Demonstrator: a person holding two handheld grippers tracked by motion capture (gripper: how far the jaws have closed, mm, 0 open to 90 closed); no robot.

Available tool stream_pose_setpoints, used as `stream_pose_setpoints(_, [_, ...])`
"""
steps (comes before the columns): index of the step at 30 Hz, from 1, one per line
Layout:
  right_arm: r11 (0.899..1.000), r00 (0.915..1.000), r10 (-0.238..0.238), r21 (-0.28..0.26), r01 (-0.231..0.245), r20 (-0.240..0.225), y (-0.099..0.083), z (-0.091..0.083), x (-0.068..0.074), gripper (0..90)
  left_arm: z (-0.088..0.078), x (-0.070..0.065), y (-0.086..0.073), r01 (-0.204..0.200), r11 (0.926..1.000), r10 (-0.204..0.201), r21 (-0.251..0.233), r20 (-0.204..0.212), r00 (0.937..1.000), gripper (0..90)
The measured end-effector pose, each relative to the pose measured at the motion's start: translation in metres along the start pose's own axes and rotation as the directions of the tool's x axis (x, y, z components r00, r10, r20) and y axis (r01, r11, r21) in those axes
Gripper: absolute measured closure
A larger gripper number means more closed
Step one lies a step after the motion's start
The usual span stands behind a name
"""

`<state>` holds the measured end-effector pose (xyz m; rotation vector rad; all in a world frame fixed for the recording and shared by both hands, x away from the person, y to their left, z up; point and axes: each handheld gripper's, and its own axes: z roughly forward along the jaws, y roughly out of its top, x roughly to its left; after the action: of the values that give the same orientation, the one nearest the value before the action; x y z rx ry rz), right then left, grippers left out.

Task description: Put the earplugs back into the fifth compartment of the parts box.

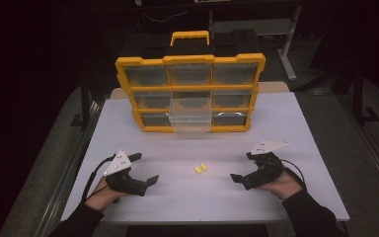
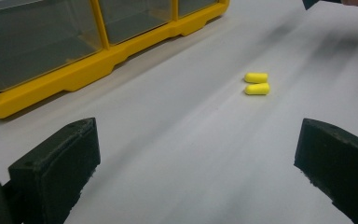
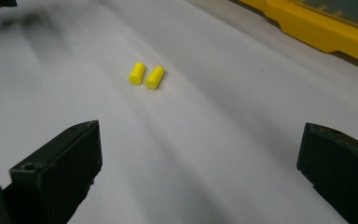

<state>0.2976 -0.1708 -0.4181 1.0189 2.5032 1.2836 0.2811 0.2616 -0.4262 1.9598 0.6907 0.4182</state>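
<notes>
Two small yellow foam earplugs (image 1: 201, 168) lie side by side on the white table (image 1: 296, 128), between my two grippers. My left gripper (image 1: 145, 168) rests on the table to their left, jaws wide apart and holding nothing. My right gripper (image 1: 242, 166) rests to their right, likewise open and holding nothing. In the left gripper view the earplugs (image 2: 257, 83) lie ahead of the left gripper (image 2: 196, 154), a little to the right. In the right gripper view the earplugs (image 3: 146, 75) lie ahead of the right gripper (image 3: 198, 154), a little to the left.
A yellow organizer case (image 1: 190, 60) with clear drawers stands upright at the back of the table. Its middle clear drawer (image 1: 190, 112) is pulled out toward me. The case's yellow base (image 2: 93, 67) shows close to the left gripper, and its edge (image 3: 317, 28) is at the right gripper view's upper right.
</notes>
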Motion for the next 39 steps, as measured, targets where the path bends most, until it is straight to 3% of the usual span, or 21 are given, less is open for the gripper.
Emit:
stream_pose_setpoints(13, [1.0, 0.9996, -0.026, -0.011, 0.026, -0.006, 0.013, 0.005, -0.001, 0.0, 0.002, 0.0, -0.001, 0.017, 0.9998, -0.017, 0.008, 0.004, 0.9999, 0.0])
stream_pose_setpoints(39, [0.999, 0.9981, -0.049, -0.007, 0.049, -0.038, 0.035, 0.02, 0.0, 0.0, 0.003, -0.002, -0.002, 0.011, 0.9999, -0.011, 0.013, 0.019, 0.9998, 0.0])
